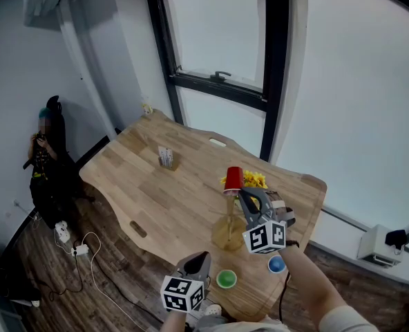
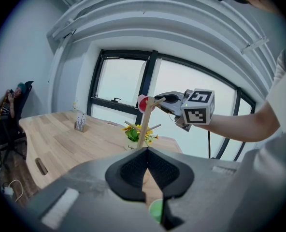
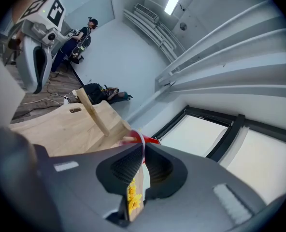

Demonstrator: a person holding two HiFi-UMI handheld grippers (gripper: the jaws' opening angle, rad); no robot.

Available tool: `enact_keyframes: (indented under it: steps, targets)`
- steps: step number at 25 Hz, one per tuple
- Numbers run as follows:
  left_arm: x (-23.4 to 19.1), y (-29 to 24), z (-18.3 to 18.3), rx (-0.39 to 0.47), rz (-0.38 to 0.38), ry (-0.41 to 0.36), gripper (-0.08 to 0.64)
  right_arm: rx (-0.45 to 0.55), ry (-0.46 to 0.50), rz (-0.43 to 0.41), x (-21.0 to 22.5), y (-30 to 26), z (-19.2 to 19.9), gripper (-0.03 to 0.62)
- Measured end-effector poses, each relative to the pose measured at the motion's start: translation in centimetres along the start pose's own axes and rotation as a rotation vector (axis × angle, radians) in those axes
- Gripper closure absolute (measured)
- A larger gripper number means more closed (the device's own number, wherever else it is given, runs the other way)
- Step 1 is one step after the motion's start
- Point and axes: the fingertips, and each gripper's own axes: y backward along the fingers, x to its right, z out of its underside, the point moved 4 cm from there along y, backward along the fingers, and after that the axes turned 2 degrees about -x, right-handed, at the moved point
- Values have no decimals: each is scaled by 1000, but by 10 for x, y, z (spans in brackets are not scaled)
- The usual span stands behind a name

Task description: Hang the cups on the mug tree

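Red plastic, smooth and slightly tapered, the cup (image 1: 233,178) is pinched by its thin rim between the ribbed dark pads of the right gripper (image 1: 242,195). We read its long axis as close to level, base pointing away from us toward the window (image 1: 218,40), mouth facing back at the gripper. It hangs in the air at the top of the mug tree (image 1: 229,228), beside an upper peg; we cannot tell whether it touches the wood. The tree is pale wood: a straight upright trunk, slanted round pegs and a disc foot on the grainy wooden table (image 1: 149,192). Our left gripper (image 1: 199,258) hovers by the table's near edge, jaws pressed together on nothing. A green cup (image 1: 226,279) and a blue cup (image 1: 276,264) stand near the tree's foot.
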Motion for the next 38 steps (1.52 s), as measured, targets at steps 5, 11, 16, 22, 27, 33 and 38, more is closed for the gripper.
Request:
enact_keyframes:
  steps: [5,11,16,22,27,33,38]
  targets:
    - [0,2,1,-1,1,5,558,4,-23,-14,-10,6,1,572]
    - [1,2,2,-3,3,8,558,-7,-40,-30,-19,11,5,572]
    - [2,4,3,-3,6,8,558,-22,-65,-38,-20,13,7,571]
    - [2,5,4,-5,5,-1,558,-7,-152,-38,-14,23,1,535]
    - [2,7,2,2,9,-4,558,18,-242,-21,-4,40,-6,526]
    - [1,8,-2,7,10,-6,558,23,-350,14,11,64,-2,517]
    - [0,11,-3,13,14,-9,558,-3,-449,46,16,87,11,514]
